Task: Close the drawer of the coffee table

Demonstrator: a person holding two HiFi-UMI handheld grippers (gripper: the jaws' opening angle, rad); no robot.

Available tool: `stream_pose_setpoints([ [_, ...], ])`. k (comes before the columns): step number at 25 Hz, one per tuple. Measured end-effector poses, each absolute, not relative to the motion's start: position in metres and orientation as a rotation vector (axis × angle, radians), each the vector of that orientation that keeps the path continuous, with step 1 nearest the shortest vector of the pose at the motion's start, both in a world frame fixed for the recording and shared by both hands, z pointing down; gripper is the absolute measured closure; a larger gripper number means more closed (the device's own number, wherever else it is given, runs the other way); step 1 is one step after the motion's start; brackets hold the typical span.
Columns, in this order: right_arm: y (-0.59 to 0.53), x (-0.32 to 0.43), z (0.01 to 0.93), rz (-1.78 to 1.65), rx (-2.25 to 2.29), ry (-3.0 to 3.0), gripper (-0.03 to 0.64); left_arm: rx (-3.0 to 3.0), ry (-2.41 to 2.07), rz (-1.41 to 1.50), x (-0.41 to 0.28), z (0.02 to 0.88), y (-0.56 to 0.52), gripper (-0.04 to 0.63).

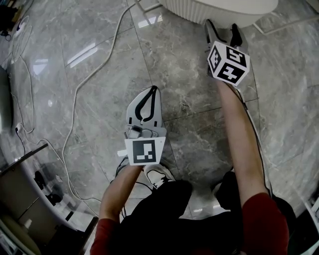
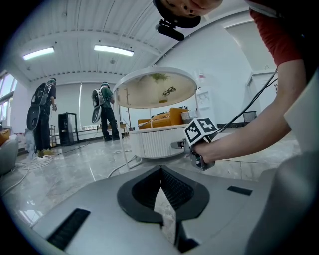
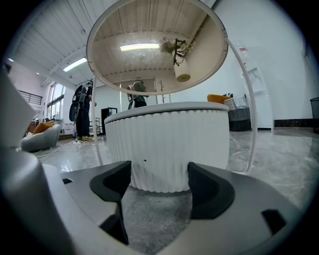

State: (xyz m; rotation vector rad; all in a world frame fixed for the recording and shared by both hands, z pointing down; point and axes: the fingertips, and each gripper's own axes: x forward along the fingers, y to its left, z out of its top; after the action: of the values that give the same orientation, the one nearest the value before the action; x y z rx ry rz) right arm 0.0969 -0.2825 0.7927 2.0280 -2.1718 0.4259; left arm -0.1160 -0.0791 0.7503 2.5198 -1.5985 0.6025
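Observation:
The coffee table is a white ribbed drum at the top edge of the head view. My right gripper is open and points at it, close to its wall. In the right gripper view the ribbed drum fills the gap ahead of the right gripper, with a round top above it seen from below. I cannot tell how far any drawer stands out. My left gripper is shut and empty, held back over the floor. The left gripper view shows the left gripper, the table and the right gripper's marker cube.
White cables trail across the marble floor at the left. A thin white frame tube runs down the table's right side. Dark furniture stands at the lower left. Two people stand far behind the table. My shoe is below the left gripper.

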Motion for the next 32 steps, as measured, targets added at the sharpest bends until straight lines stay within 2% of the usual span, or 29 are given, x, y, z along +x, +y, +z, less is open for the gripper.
stream_pose_setpoints([
  [10,-0.241,0.073,0.768,0.217,1.941,-2.254,0.265,2.556,-1.607,0.601,-0.111,0.737,-0.077,0.581],
  [25,-0.149,0.040,0.754,0.164,1.887,-2.366,0.265,2.559,-1.648,0.574,-0.113,0.728,-0.078,0.581],
  [32,-0.109,0.033,0.755,0.022,1.894,-2.365,0.265,2.558,-1.664,0.567,-0.118,0.726,-0.077,0.581],
])
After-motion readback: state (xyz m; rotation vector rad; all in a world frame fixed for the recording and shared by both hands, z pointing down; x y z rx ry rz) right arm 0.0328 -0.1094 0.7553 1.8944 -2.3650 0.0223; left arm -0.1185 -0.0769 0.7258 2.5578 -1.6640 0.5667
